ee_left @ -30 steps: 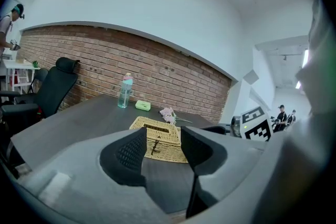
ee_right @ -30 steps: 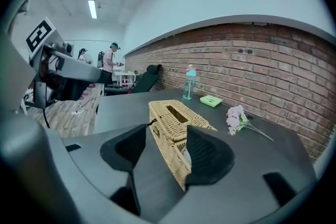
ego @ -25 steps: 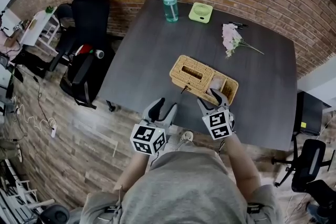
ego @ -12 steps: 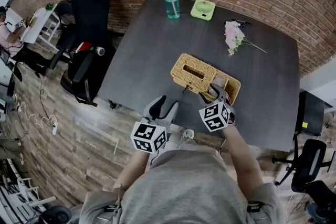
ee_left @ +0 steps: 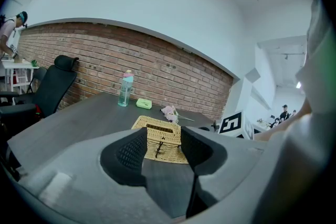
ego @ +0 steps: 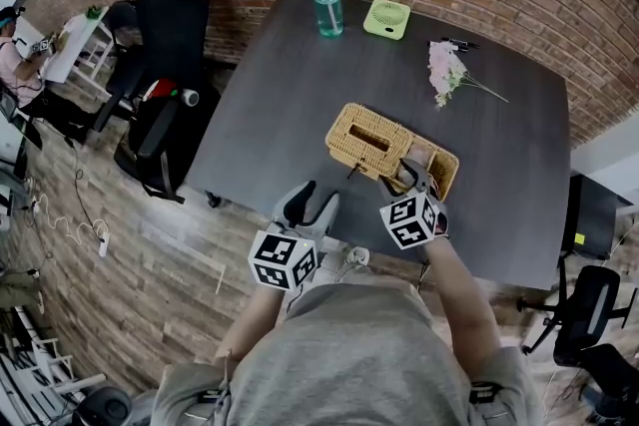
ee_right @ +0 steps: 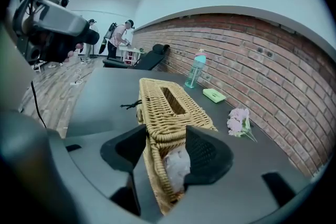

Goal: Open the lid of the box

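A woven wicker box [ego: 389, 150] lies near the front edge of the dark table [ego: 280, 85]. Its slotted lid [ee_right: 170, 107] is raised at the near end, and white tissue [ee_right: 176, 165] shows beneath it. My right gripper [ego: 415, 177] is at that open end. In the right gripper view, this gripper [ee_right: 165, 152] is open, with the lid's end edge between its jaws. My left gripper [ego: 308, 205] hovers over the table's front edge, short of the box [ee_left: 160, 136]. It [ee_left: 164, 152] is open with nothing between its jaws.
A teal bottle [ego: 325, 3] and a green fan [ego: 385, 19] stand at the table's far side. Pink flowers [ego: 445, 70] lie at the far right. A black office chair [ego: 170, 25] stands left of the table.
My right gripper has moved forward from the table's edge onto the box's open end. Over the last half second it has barely shifted. The left gripper has stayed put.
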A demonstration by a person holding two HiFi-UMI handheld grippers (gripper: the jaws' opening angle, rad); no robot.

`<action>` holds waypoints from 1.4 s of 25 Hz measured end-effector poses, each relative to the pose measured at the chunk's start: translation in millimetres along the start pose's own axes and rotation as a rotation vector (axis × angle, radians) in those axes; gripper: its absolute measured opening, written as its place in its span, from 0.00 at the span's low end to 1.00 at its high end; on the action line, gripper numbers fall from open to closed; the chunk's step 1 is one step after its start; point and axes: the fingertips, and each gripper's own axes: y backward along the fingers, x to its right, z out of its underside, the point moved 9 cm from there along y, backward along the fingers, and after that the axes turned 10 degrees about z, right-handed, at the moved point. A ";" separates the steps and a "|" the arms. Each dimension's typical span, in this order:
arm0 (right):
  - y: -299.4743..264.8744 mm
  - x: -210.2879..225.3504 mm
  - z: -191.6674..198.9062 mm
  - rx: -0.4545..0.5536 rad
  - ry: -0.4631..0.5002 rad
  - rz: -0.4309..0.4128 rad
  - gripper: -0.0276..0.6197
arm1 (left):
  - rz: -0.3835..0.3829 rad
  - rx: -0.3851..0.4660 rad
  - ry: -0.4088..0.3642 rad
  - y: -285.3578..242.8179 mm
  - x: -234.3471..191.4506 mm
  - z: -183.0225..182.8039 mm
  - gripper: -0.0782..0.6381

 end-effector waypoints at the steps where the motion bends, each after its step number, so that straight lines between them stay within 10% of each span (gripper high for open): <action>1: 0.1 0.2 -0.4 0.000 0.001 0.001 0.41 | 0.000 0.001 -0.001 0.0 -0.4 -0.3 0.38; 35: 34.0 44.1 -55.7 0.176 0.029 0.086 0.17 | 0.000 0.005 -0.018 2.3 -4.7 2.1 0.38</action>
